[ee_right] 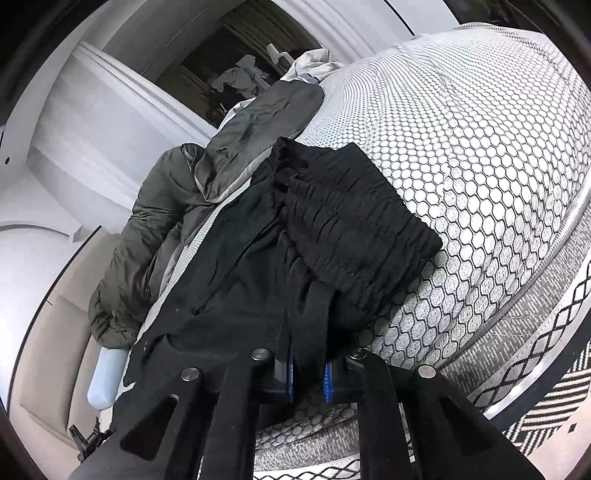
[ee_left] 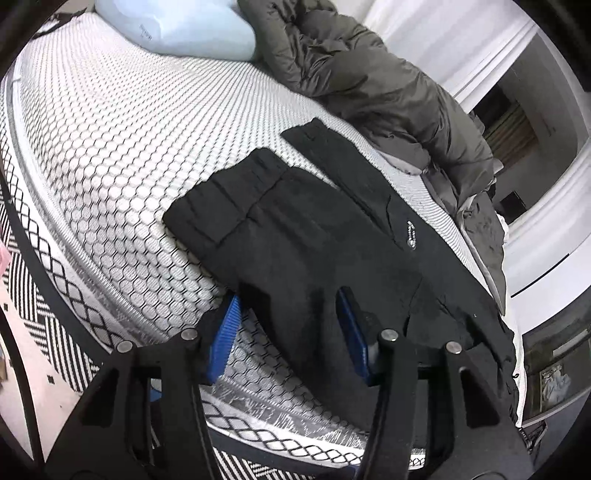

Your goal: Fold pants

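Black pants lie on the mattress beside the grey jacket; soft, limp fabric, best pinched at edges; left hand-held gripper apart astride cloth, right hand-held gripper clamped on pants

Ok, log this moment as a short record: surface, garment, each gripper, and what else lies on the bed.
surface: mattress with a honeycomb pattern
garment: black pants, partly folded, waistband doubled over
left gripper: open, fingers either side of a pants edge
right gripper: shut on pants fabric near the waistband
also on bed: grey duvet, blue pillow
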